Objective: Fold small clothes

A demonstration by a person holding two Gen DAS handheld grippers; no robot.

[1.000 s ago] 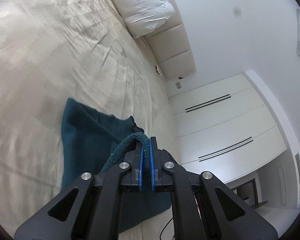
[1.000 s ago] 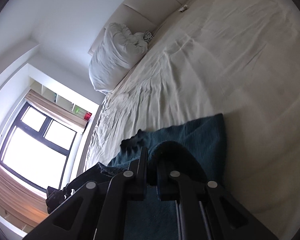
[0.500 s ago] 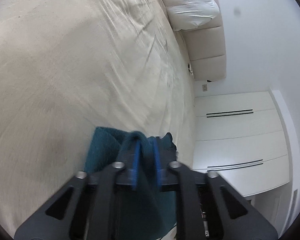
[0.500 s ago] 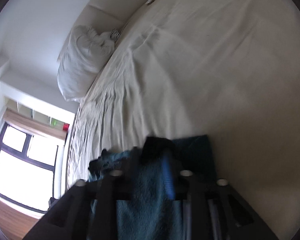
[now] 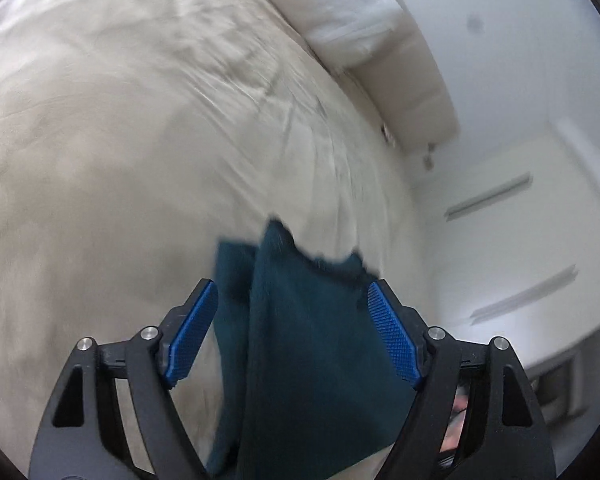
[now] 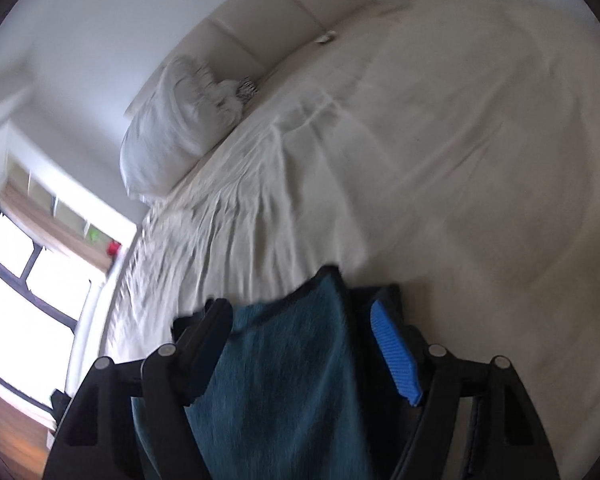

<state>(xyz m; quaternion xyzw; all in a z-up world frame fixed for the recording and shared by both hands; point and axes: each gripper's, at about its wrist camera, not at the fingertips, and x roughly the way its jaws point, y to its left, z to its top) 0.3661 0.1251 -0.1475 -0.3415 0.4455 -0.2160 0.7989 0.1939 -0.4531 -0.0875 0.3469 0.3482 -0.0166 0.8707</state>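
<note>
Both views are smeared by motion blur, so fine detail is poor. In the left wrist view, the left hand-held gripper (image 5: 292,292) has its jaws spread wide and opening, the blue pads (image 5: 190,340) standing clear of the cloth on both sides. A dark teal garment (image 5: 308,360) lies between them on the bed (image 5: 120,160), reaching from just past the fingertips down to the bottom edge, where it is cut off. It appears to be folded over itself, with a narrower underlayer showing along its left edge, though the blur makes the layers hard to separate. Its far edge is ragged and indistinct.

In the right wrist view, the right hand-held gripper (image 6: 300,312) is likewise spread and opening, with the same garment (image 6: 284,380) between its fingers and not pinched. Only the right blue pad (image 6: 394,356) shows its ribbed face; the left finger is turned edge-on and dark. The cloth runs off the bottom of the frame and partly behind the gripper's black frame, so its near end is hidden.

A white pillow (image 6: 176,132) leans against the padded headboard (image 6: 268,28) at the far end of the bed. A small striped thing beside the pillow is too blurred to identify. A bright window (image 6: 28,276) is cut off at the left, and white wardrobe doors (image 5: 512,248) close the left wrist view.
</note>
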